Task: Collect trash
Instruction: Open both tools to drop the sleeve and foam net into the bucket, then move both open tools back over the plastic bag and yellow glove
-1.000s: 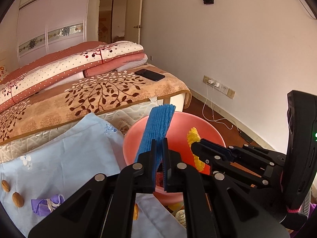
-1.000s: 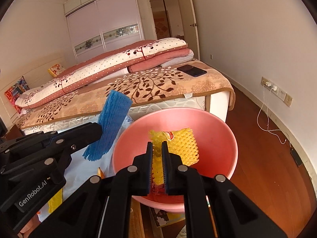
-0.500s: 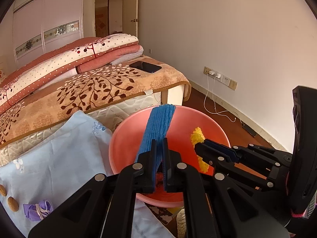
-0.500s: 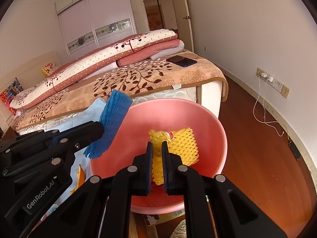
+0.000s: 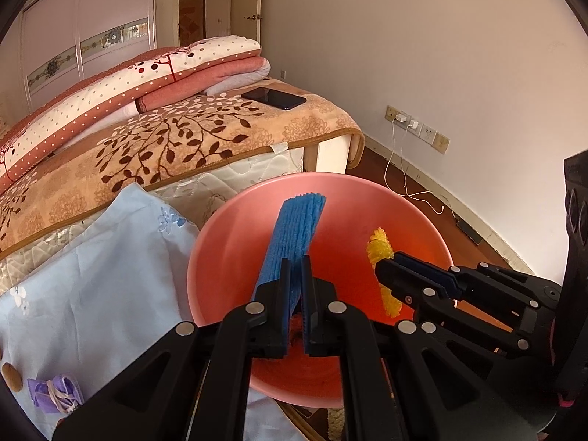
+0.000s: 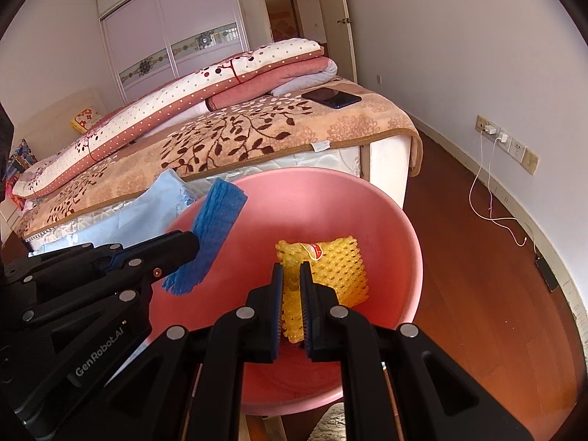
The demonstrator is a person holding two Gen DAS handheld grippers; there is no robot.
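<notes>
A pink plastic basin (image 5: 235,231) (image 6: 397,242) stands at the foot of the bed. My left gripper (image 5: 296,262) is shut on a blue ribbed foam strip (image 5: 294,231) (image 6: 213,235), which hangs over the basin's left side. My right gripper (image 6: 291,270) is shut on a yellow foam net (image 6: 338,268) with a small red label, held inside the basin near its middle. In the left wrist view the right gripper (image 5: 380,268) reaches in from the right with the yellow foam net (image 5: 380,250) sticking out of its tip.
A pale blue cloth (image 5: 92,279) lies left of the basin with a purple wrapper (image 5: 55,400) and a brown nut (image 5: 11,376) on it. Behind is the bed (image 5: 183,139) with a dark phone (image 5: 273,97). A white charger cable (image 6: 488,198) trails on the wood floor at right.
Both grippers have come forward and down over the basin with their foam pieces still gripped. The basin now fills more of each view, and the blue strip sits further inside its rim.
</notes>
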